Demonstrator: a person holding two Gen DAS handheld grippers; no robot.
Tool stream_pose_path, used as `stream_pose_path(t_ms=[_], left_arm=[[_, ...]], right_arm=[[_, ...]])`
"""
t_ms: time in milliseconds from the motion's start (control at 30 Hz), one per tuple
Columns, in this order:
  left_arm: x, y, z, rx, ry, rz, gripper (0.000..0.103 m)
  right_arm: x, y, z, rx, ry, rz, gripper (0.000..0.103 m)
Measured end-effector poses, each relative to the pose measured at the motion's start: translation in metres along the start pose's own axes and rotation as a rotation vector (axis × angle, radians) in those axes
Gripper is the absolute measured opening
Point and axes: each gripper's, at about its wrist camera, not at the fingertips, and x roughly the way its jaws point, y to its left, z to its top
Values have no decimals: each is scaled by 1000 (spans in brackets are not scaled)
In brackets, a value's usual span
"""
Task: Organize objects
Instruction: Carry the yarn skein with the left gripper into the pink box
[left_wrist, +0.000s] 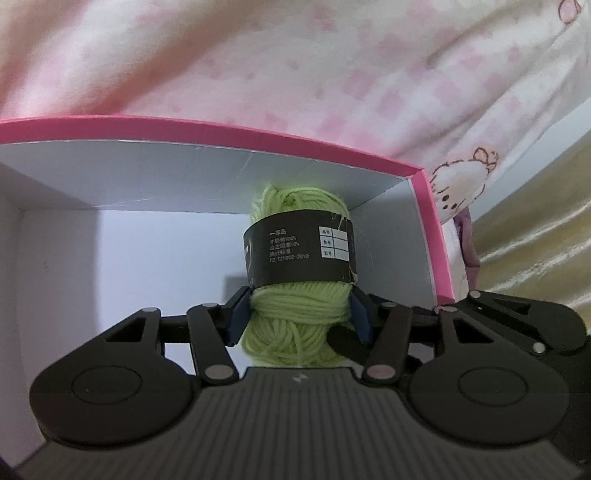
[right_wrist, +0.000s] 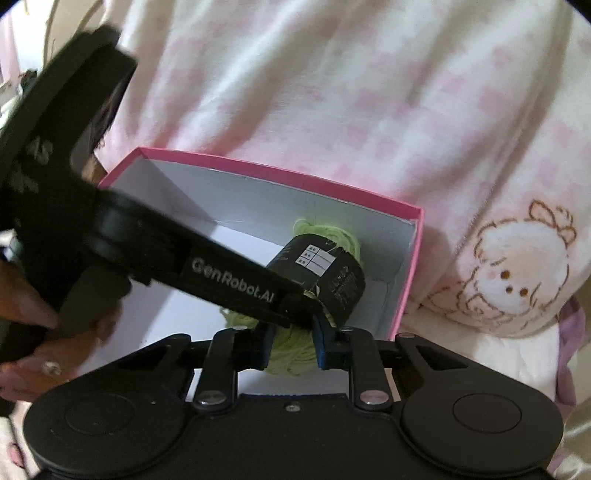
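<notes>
Yarn: green skein with black label, clamped between my left tongs' blue pads, held inside the pink box by its right wall. My right tongs sit at the box's near edge, pads close together; I cannot tell whether they grip anything. Bedding lies behind.

This looks like a home, most likely a bedroom. Soft pink-and-white checked bedding printed with a cartoon bunny fills the background, a shiny gold satin fabric lies beside it, and a pink-rimmed cardboard box sits on the bedding.
</notes>
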Motion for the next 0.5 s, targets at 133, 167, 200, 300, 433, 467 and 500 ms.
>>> stream_pose_path(t_ms=[133, 167, 200, 300, 433, 467, 500], left_arm=[[-3, 8, -1, -46, -10, -29, 54], [-2, 8, 0, -47, -9, -32, 53], [0, 6, 0, -34, -10, -23, 50], [10, -4, 1, -5, -4, -13, 44], [23, -14, 3, -17, 7, -30, 44], [24, -16, 3, -12, 6, -28, 44], [23, -17, 3, 3, -2, -21, 46]], right_arm=[[2, 13, -3, -16, -6, -41, 20], [2, 15, -2, -15, -5, -43, 20], [3, 16, -2, -8, -4, -37, 20], [0, 14, -1, 47, -1, 21, 27], [1, 19, -1, 44, -9, -19, 30], [1, 21, -1, 44, -15, -17, 30], [0, 23, -1, 50, -21, -11, 30]])
